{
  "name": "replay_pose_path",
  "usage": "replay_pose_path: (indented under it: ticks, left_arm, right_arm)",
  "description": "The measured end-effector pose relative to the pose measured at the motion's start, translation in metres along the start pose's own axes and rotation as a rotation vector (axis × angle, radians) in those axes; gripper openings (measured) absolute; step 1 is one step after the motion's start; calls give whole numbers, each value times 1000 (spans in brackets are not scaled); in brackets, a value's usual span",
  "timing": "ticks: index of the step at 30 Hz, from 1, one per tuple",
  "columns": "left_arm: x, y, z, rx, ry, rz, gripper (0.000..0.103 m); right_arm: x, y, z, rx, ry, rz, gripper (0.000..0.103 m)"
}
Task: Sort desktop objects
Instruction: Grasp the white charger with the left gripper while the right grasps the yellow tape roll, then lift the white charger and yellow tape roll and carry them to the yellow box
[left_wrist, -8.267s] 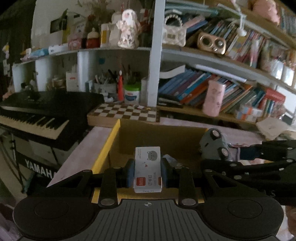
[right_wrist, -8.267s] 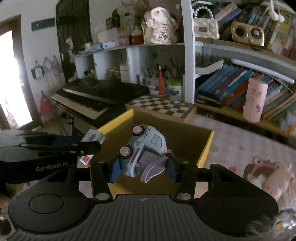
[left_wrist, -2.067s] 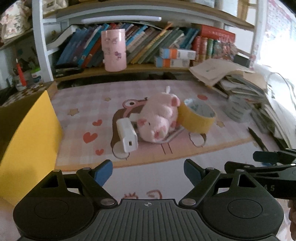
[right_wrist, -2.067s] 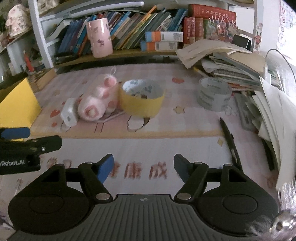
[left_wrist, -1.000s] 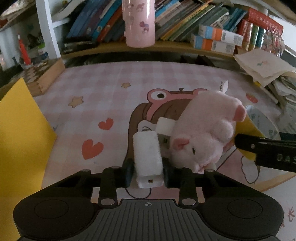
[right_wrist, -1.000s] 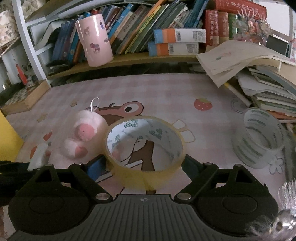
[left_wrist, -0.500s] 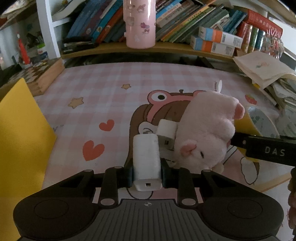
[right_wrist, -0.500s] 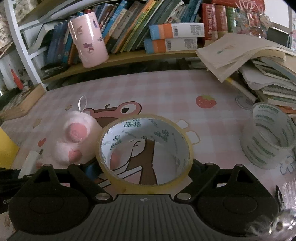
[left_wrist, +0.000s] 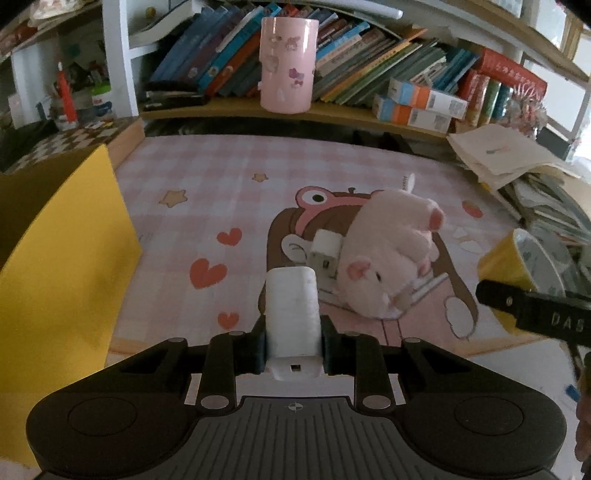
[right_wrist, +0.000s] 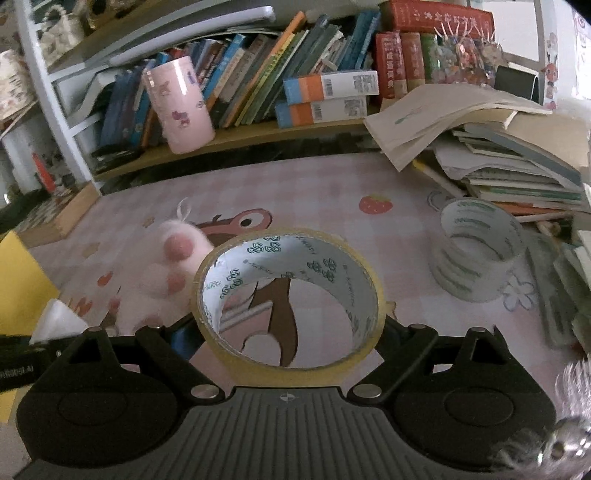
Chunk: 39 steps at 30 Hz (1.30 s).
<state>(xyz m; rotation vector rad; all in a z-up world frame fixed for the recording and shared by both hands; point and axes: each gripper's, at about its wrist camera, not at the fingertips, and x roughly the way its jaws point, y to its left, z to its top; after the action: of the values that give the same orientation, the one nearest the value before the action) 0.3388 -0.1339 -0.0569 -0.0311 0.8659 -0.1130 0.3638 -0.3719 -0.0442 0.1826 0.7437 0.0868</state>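
Left wrist view: box (left_wrist: 62, 236) left edge, charger (left_wrist: 292, 314) bottom centre, plush (left_wrist: 388, 258) right of it, cup (left_wrist: 287, 64) top centre on shelf (left_wrist: 332, 112).

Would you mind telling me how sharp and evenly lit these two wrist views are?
Left wrist view: strong fisheye bending of the shelf, bright window glare at the upper right, the yellow box dim and soft. Right wrist view: tape roll sharp, plush toy blurred.

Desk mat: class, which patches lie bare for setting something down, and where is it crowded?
Bare: the checked stretch of mat between the yellow box and the pink plush, and the strip below the shelf. Crowded: the paper stack and clear tape roll at right.
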Motion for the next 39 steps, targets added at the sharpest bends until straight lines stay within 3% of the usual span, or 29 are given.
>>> replay_pose_path:
  ticks: [16,39]
  left_arm:
    - [-55,-1,-40,-40,-3,-69,26]
    - [-123,46,-68,-32,-72,-247,26]
  right_arm:
    - [-56,20,-49,-61,47,53,89]
    - [-123,89,-76,-83,-42,16,89]
